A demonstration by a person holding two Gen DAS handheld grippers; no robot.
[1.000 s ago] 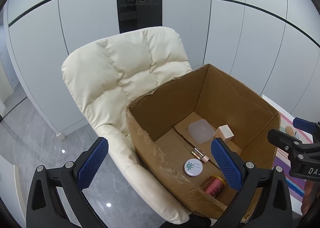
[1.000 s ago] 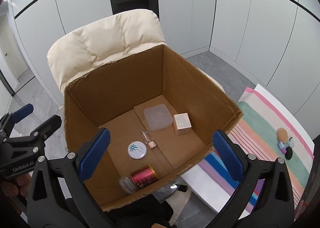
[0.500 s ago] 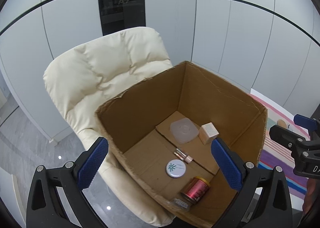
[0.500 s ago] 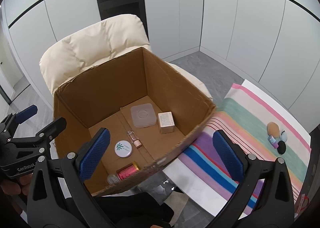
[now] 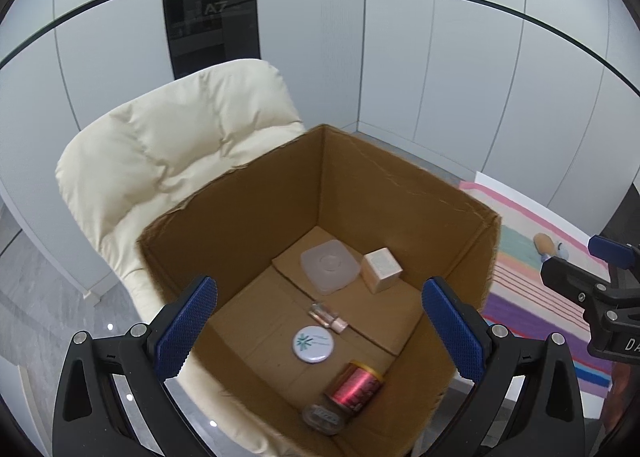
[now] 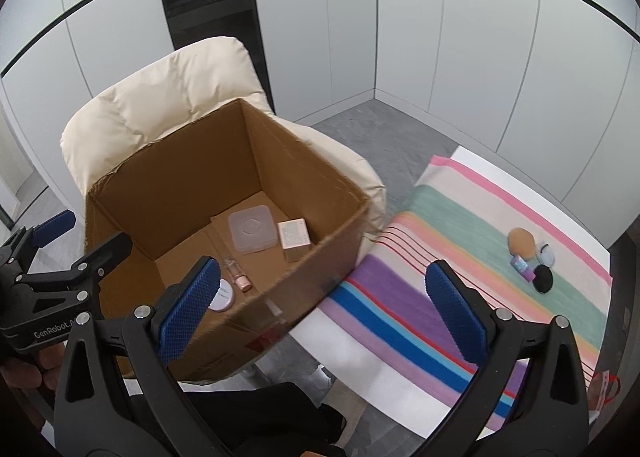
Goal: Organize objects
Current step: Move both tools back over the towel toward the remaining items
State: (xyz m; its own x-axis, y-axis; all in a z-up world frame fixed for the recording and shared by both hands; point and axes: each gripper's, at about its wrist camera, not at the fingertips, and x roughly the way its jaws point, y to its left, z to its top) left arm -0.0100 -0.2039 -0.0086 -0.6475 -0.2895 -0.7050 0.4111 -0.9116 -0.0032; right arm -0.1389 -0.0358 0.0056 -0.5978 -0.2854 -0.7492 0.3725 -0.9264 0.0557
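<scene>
An open cardboard box [image 5: 400,193] [image 6: 304,161] stands on a cream chair. In it lie a clear square lid [image 5: 329,271], a small beige carton [image 5: 381,269], a small pink-capped bottle [image 5: 329,317], a round white tin [image 5: 313,344], a red can [image 5: 354,381] and a clear case [image 5: 323,415]. My left gripper [image 5: 318,327] is open and empty above the box. My right gripper [image 6: 322,307] is open and empty over the box's near right corner. On the striped cloth [image 6: 448,257] lie a tan sponge [image 6: 521,241], a pale blue puff [image 6: 545,255], a small purple bottle [image 6: 523,267] and a black puff [image 6: 542,277].
The cream padded chair [image 5: 160,161] [image 6: 168,97] holds the box. The striped cloth covers a white table [image 6: 400,385] to the right. Grey wall panels [image 5: 440,77] and a dark door strip [image 5: 208,9] stand behind. Grey floor [image 6: 360,121] lies between chair and wall.
Both views have swung right. The box has slid left in the right wrist view and more of the striped cloth shows. Both grippers stay open.
</scene>
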